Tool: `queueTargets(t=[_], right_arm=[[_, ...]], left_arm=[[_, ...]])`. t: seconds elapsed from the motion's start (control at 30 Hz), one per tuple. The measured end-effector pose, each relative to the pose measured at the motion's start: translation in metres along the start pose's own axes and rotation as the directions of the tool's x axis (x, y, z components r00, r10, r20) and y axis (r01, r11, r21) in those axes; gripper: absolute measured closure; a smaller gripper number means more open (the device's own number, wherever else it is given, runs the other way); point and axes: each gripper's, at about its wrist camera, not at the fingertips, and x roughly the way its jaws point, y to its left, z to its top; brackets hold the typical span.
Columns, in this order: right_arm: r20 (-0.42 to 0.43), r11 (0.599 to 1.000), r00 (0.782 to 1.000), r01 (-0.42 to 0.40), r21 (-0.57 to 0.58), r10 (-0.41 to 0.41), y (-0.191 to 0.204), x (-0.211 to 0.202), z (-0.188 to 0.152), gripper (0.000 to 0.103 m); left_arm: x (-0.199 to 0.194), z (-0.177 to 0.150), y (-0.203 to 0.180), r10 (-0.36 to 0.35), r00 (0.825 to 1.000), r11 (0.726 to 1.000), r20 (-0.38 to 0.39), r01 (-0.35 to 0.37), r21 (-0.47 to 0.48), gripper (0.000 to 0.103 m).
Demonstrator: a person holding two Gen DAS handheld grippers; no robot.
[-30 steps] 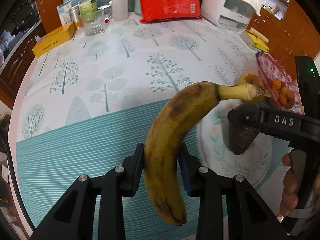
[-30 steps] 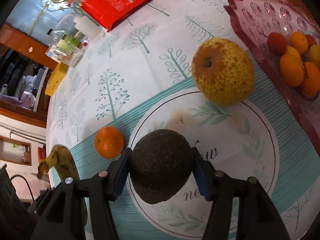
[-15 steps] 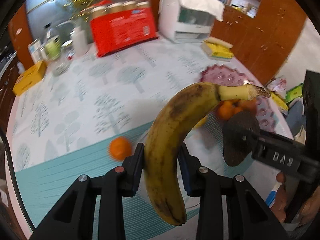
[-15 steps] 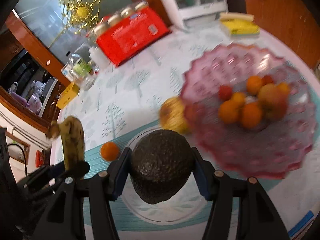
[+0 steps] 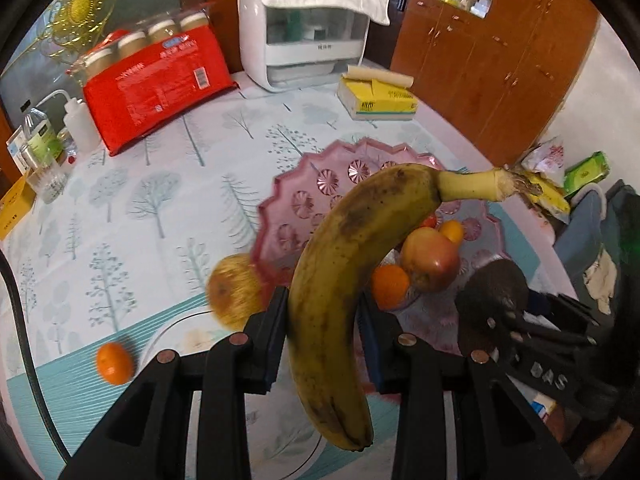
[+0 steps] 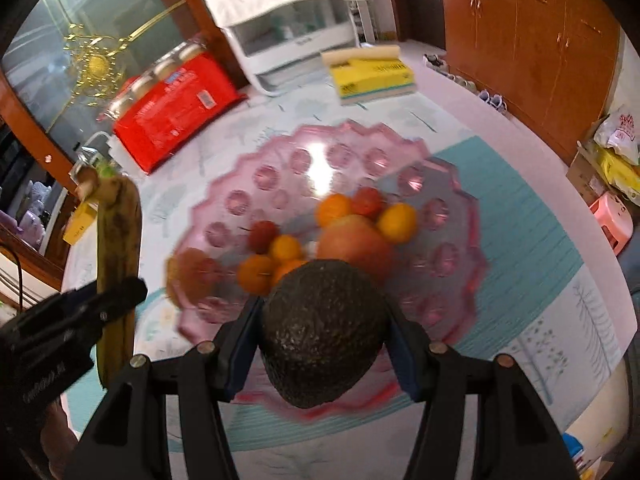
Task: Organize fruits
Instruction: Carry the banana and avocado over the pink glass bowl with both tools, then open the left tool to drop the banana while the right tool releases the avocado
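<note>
My left gripper (image 5: pixel 322 320) is shut on a spotted yellow banana (image 5: pixel 348 256) and holds it in the air near the left rim of the pink glass fruit bowl (image 5: pixel 304 188). My right gripper (image 6: pixel 322 332) is shut on a dark avocado (image 6: pixel 322 332), held over the near rim of the same bowl (image 6: pixel 248 184). The bowl holds an apple (image 6: pixel 354 240), several small oranges (image 6: pixel 400 222) and red fruits. A yellow pear (image 5: pixel 234 290) and a loose orange (image 5: pixel 114 362) lie on the table left of the bowl. The banana also shows in the right wrist view (image 6: pixel 118 248).
A white round plate (image 5: pixel 176 336) with leaf print lies below my left gripper. At the back stand a red package (image 5: pixel 152 80), a white appliance (image 5: pixel 308 36), a yellow box (image 5: pixel 376 98) and bottles (image 5: pixel 40 140). Wooden cabinets (image 6: pixel 532 40) stand to the right.
Both grippers have lifted and moved right from the white plate toward the pink bowl, carrying the banana and the avocado. The bowl now fills the middle of both views.
</note>
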Motion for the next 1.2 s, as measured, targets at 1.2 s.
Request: queueTargets(t=[1.2], right_arm=[[-0.057, 0.959, 0.996, -0.079, -0.271, 0.066, -0.023, 0.015, 0.022, 0.041]], left_arm=[[0.044, 0.0, -0.047, 0.187, 0.982, 0.979, 0.005, -0.186, -0.086, 0.031]])
